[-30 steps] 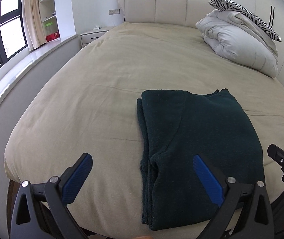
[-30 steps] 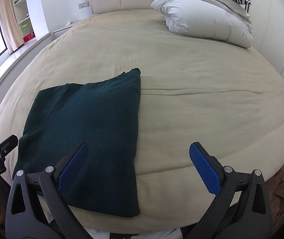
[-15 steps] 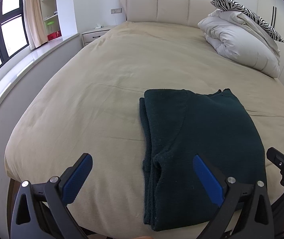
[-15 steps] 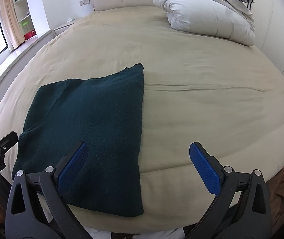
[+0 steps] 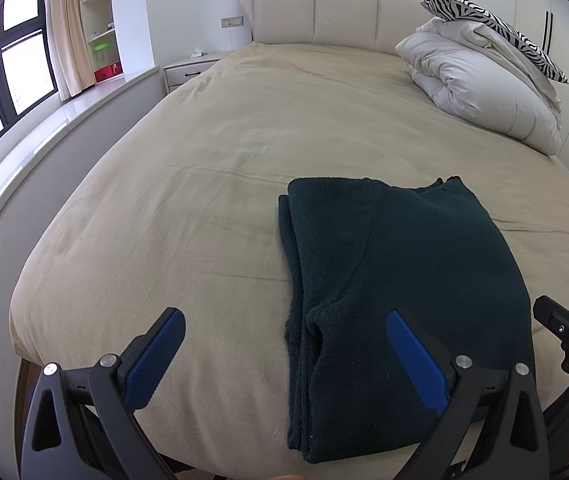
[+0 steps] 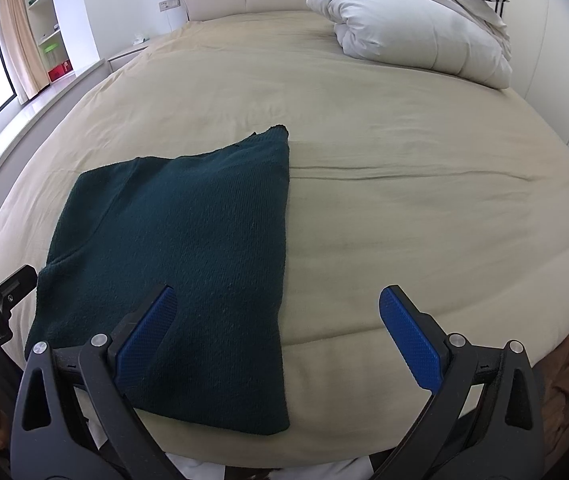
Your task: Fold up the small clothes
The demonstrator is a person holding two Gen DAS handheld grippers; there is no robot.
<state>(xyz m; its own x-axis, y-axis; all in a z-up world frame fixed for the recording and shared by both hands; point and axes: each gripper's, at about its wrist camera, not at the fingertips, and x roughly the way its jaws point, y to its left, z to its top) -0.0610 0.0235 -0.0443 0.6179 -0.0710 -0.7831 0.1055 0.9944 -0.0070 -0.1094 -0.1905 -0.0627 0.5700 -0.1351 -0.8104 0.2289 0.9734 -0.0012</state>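
Observation:
A dark green knit garment (image 5: 400,276) lies folded flat near the foot edge of the beige bed (image 5: 244,128); it also shows in the right wrist view (image 6: 188,248). My left gripper (image 5: 284,344) is open and empty, held above the garment's left folded edge. My right gripper (image 6: 276,320) is open and empty, held above the garment's right edge. The right gripper's tip shows at the right of the left wrist view (image 5: 564,328), and the left gripper's tip shows at the left of the right wrist view (image 6: 0,292).
A folded white duvet (image 5: 484,88) with a zebra-print pillow (image 5: 496,28) sits at the bed's far right by the headboard (image 5: 316,12). A nightstand (image 5: 192,66), window ledge (image 5: 44,128) and shelves lie to the left.
Both grippers have drawn back and risen slightly, staying open. The garment has not moved.

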